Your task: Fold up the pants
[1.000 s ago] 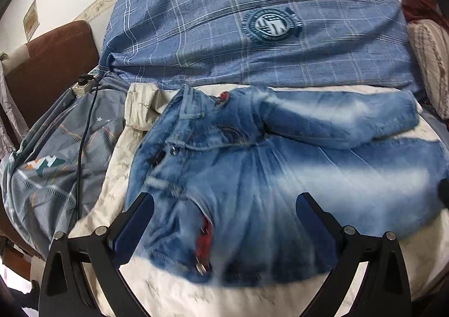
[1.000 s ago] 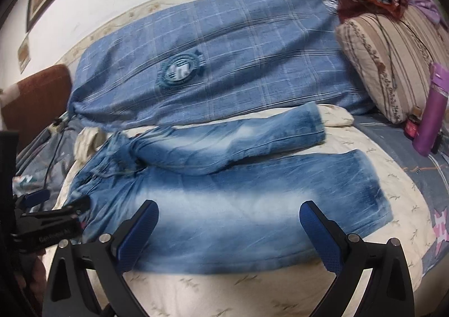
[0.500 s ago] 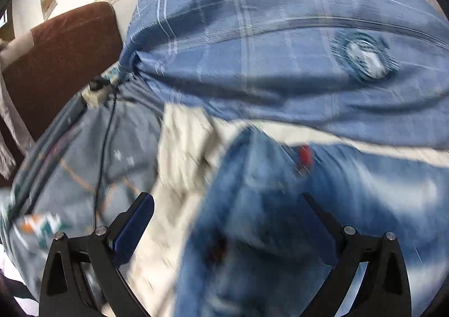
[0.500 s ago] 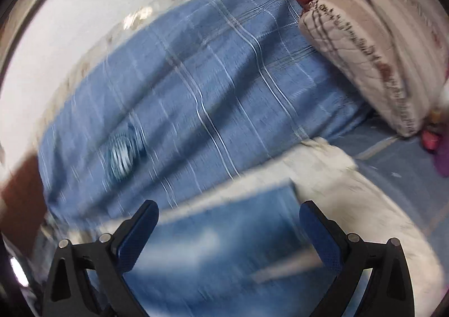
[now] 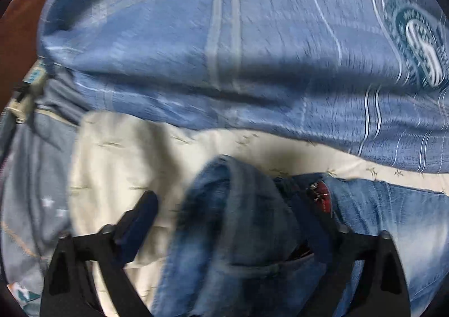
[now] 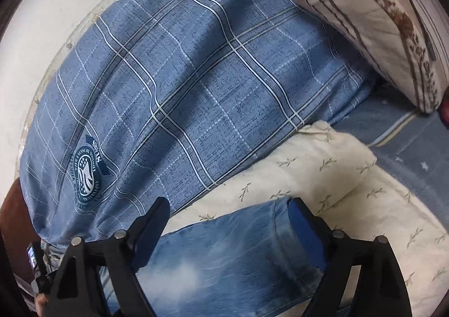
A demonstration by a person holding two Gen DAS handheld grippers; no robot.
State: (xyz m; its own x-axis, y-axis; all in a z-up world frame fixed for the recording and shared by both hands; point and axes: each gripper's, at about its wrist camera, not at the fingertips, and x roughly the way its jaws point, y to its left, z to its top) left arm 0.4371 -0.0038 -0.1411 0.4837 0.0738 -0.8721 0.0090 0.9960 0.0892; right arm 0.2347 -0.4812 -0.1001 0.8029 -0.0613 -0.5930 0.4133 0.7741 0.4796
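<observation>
Faded blue jeans lie on a cream sheet on a bed. In the left wrist view the waistband corner (image 5: 238, 204) bulges up between the fingers of my left gripper (image 5: 221, 204), which is open and down around it; a red patch (image 5: 320, 196) shows beside the right finger. In the right wrist view the hem end of the far leg (image 6: 252, 232) lies between the fingers of my right gripper (image 6: 228, 221), which is open with its right finger at the hem edge.
A large blue plaid quilt (image 6: 182, 86) lies bunched just behind the jeans. A striped floral pillow (image 6: 364, 16) is at the far right. The cream sheet (image 6: 350, 176) covers a blue blanket (image 6: 407, 143). A power strip (image 5: 25, 98) sits at the left.
Both grippers have moved forward and down from above the spread jeans, the left onto the waistband corner, the right onto the far leg's hem. Both stay open.
</observation>
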